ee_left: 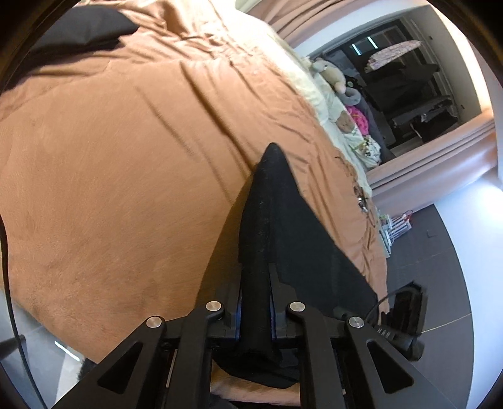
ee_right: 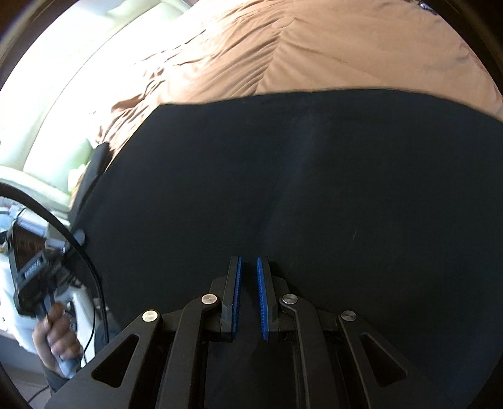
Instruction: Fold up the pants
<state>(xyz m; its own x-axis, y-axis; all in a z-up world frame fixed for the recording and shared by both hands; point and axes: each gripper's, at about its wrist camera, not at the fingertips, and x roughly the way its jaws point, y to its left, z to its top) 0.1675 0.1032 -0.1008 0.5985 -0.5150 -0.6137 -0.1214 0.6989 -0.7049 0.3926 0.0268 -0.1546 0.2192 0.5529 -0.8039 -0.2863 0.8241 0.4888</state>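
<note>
1. Black pants [ee_right: 314,188] lie spread flat on a brown blanket [ee_left: 125,157] that covers a bed.
2. On the left side, the left gripper [ee_left: 255,310] is clamped on a bunched edge of the pants [ee_left: 273,226]. That edge stands up in a point, lifted off the blanket.
3. On the right side, the right gripper [ee_right: 249,295] hovers close over the flat part of the pants. Its blue pads [ee_right: 238,292] sit very near each other with only a thin gap. No cloth shows between them, so it looks pinched closed on nothing.
4. A person's hand [ee_right: 58,336] shows at the far left of the right view, holding the handle of the other tool.
5. I think the step now is lifting one edge to fold it over. To do it well, keep the pinch tight, so the cloth does not slip. Carry the edge low and straight across, so the fold has no bumps. Line it up with the far edge before letting go.
6. The blanket is soft and has many wrinkles, so the pants could drag or crease on it.
7. Another dark folded cloth [ee_left: 85,28] sits far up on the bed.
8. Stuffed toys [ee_left: 333,74] lie along the bed's far edge.
9. Past them is a dark doorway [ee_left: 408,85] and a grey floor [ee_left: 440,251].
</note>
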